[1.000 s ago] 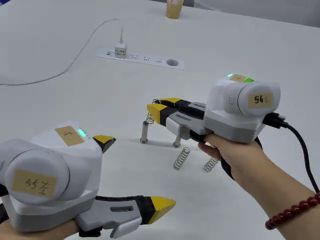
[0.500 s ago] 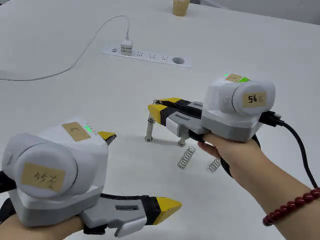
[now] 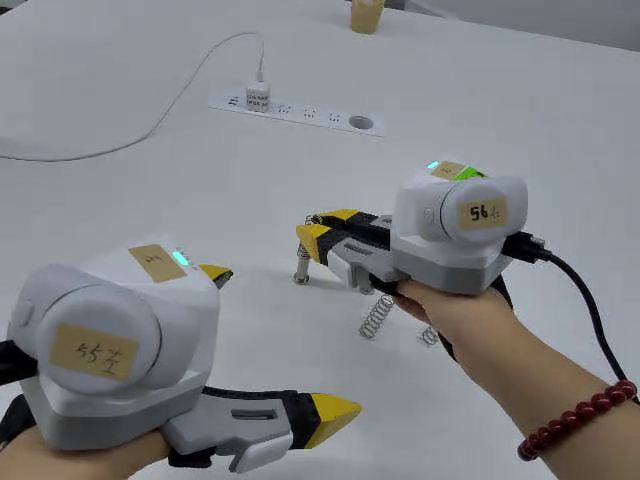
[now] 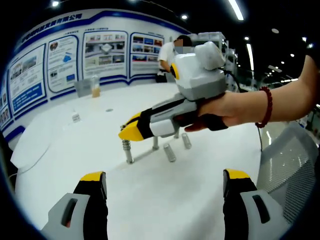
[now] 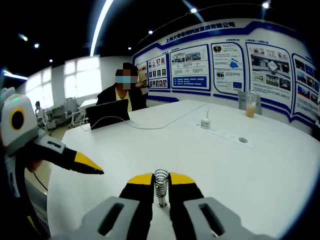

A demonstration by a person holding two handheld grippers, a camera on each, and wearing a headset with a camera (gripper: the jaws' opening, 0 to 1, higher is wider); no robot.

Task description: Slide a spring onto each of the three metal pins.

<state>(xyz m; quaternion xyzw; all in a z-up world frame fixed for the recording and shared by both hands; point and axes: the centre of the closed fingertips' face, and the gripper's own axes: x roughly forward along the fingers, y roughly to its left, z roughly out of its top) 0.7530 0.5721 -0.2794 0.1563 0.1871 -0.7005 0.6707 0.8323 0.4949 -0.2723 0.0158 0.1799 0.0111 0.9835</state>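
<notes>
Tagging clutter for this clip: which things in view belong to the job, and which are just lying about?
Job: right gripper, held spring, metal pin under it, two loose springs.
Lying about: power strip, plugged-in charger, cup.

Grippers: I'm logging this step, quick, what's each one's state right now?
Left gripper: open, holding nothing.
Right gripper: shut on a spring.

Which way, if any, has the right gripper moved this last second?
Yes. Against the upright pin, the right gripper has come down towards the pin's base, shut on the spring.
</notes>
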